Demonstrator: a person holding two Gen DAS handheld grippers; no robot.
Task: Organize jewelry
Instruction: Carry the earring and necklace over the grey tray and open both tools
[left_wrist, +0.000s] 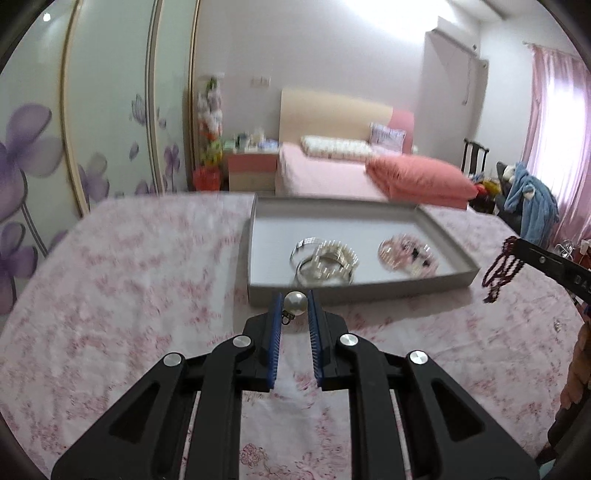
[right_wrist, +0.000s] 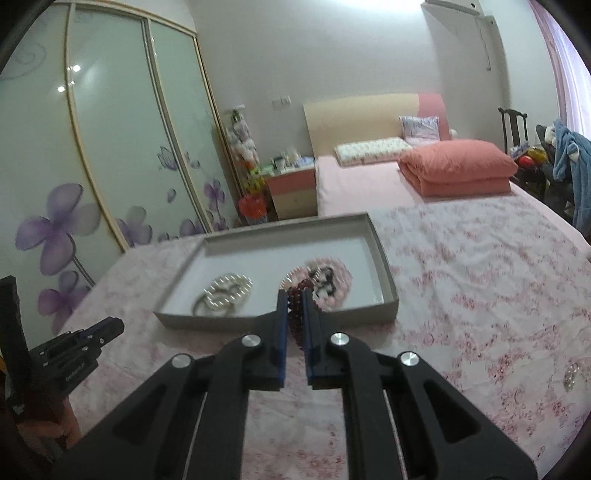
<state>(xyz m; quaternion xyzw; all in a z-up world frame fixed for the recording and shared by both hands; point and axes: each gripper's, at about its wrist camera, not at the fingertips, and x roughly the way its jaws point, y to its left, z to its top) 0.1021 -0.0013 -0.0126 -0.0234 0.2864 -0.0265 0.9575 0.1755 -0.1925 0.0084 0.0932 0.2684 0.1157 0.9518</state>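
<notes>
A shallow grey tray (left_wrist: 369, 286) (right_wrist: 388, 273) lies on the pink floral bedspread. Inside it sit silver and pearl bracelets (left_wrist: 325, 264) (right_wrist: 225, 291) and a pink beaded bracelet (left_wrist: 406, 254) (right_wrist: 332, 280). My left gripper (left_wrist: 294, 306) is shut on a pearl earring (left_wrist: 294, 303), held just before the tray's near wall. My right gripper (right_wrist: 294, 299) is shut on a dark red bead string (right_wrist: 295, 314), which hangs above the tray's near edge. In the left wrist view that string (left_wrist: 502, 266) dangles from the right gripper's finger at the right.
A small shiny trinket (right_wrist: 570, 380) (left_wrist: 557, 325) lies on the bedspread to the right. A wardrobe with purple flowers (right_wrist: 74, 184) stands at the left. A folded pink quilt (left_wrist: 421, 177) and pillows lie beyond the tray.
</notes>
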